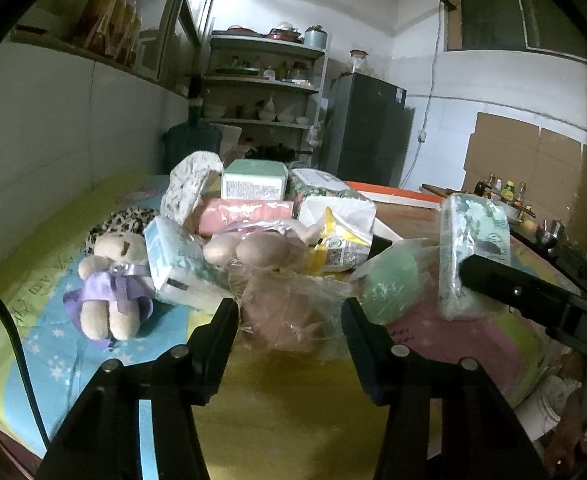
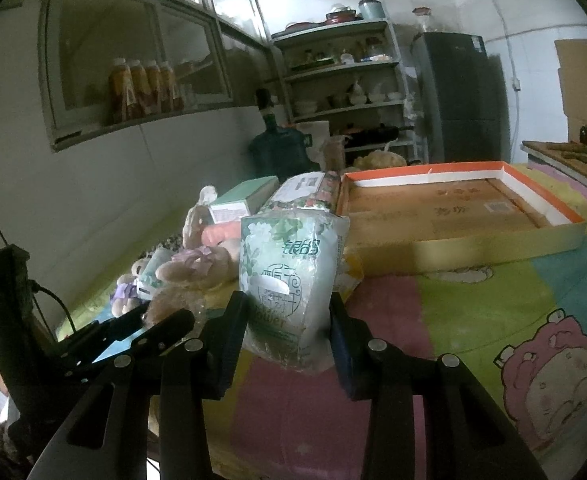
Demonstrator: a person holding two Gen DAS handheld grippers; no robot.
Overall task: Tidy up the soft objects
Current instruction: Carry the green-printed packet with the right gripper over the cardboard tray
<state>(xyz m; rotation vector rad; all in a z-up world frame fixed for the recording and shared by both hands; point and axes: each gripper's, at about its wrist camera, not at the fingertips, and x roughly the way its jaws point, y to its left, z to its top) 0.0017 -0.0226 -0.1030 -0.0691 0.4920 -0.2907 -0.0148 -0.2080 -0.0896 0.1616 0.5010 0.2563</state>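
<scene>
Black left claw (image 1: pixel 289 312) sits nearest the lens, its two fingers against the sides of a crinkled clear plastic bag holding a brown plush toy (image 1: pixel 289 312), pinching it on the worktop's pastel cartoon-print cloth (image 1: pixel 277 412). Left of it lies a beige teddy bear in a purple dress (image 1: pixel 111 284). Behind, a heap of tissue packs and soft toys. To the right, the black right claw (image 2: pixel 289 316) is clamped on an upright green-and-white floral tissue pack (image 2: pixel 289 276). Farther right lies a shallow orange-rimmed cardboard tray (image 2: pixel 549 222).
</scene>
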